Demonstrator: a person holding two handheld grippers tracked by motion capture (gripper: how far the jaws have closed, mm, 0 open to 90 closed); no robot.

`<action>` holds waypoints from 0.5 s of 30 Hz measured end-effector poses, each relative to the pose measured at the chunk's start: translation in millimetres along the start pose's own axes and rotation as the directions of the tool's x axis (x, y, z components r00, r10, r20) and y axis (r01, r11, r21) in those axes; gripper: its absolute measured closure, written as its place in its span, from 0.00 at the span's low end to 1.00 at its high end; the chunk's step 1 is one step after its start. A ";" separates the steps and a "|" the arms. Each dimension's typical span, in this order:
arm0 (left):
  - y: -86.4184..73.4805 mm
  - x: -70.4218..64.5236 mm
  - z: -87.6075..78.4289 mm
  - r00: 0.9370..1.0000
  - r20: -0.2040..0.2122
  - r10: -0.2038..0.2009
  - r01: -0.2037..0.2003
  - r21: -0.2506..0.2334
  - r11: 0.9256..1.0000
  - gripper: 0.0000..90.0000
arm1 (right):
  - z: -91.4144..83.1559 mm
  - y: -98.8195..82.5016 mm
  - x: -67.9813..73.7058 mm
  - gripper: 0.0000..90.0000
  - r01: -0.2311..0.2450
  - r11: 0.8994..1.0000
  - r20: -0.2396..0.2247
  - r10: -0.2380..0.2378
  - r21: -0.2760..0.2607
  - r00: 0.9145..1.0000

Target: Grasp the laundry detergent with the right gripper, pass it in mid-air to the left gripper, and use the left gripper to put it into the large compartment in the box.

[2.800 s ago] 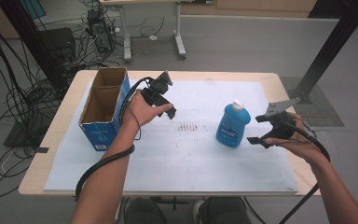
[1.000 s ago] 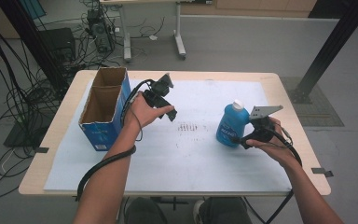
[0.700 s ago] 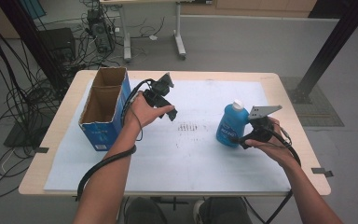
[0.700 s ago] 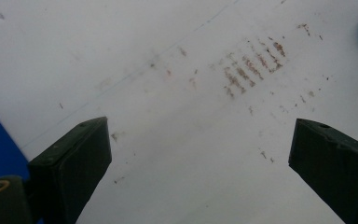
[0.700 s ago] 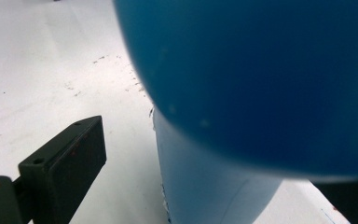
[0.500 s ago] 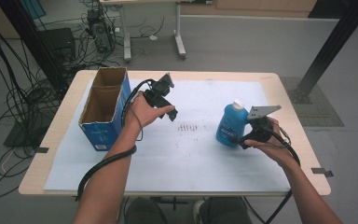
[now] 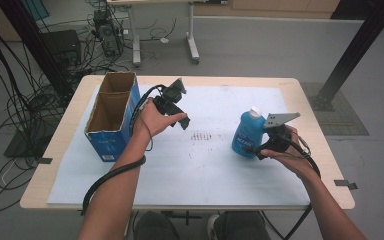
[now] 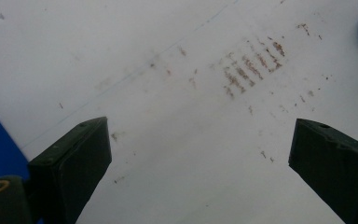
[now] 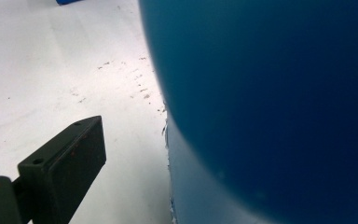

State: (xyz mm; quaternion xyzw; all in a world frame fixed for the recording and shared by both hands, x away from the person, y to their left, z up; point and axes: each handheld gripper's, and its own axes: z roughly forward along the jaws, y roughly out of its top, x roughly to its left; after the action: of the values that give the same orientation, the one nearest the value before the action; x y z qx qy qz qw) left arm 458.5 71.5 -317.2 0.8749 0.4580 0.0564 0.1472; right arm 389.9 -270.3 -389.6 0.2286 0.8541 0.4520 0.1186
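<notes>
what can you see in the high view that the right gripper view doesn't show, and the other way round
High view alone: the open brown-and-blue cardboard box at the table's left, the left hand-held gripper beside it, the blue plastic bottle's white cap, and both forearms.

Right gripper view alone: a close look at the right hand-held gripper, with one black jaw standing clear of the bottle's side, a gap of sheet between them; the other jaw is out of frame.

Both: the blue plastic bottle, the white sheet covering the table, and the brownish scuff marks on it.
</notes>
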 end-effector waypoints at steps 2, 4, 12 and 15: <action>0.0 0.4 -0.4 1.000 0.000 0.001 -0.001 0.001 1.000 0.07 | 0.0 0.2 -0.1 0.03 0.001 1.000 0.001 -0.001 -0.002 1.000; -0.2 0.6 -0.4 1.000 0.001 -0.002 0.002 0.000 1.000 0.07 | -0.2 0.5 -0.2 0.03 0.000 1.000 0.002 0.000 -0.006 1.000; 0.2 0.6 0.2 1.000 0.002 -0.001 0.001 -0.003 1.000 0.07 | -0.5 1.1 -1.0 0.03 -0.001 1.000 0.009 0.001 -0.014 1.000; 0.7 0.5 0.3 1.000 0.001 0.001 -0.001 -0.001 1.000 0.07 | -1.5 1.1 -1.5 0.03 -0.003 1.000 0.010 0.003 -0.018 1.000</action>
State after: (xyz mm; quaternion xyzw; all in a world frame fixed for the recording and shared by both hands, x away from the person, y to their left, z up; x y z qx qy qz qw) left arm 459.4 71.4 -317.4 0.8751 0.4573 0.0561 0.1479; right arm 390.9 -271.5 -387.9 0.2311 0.8490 0.4587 0.1243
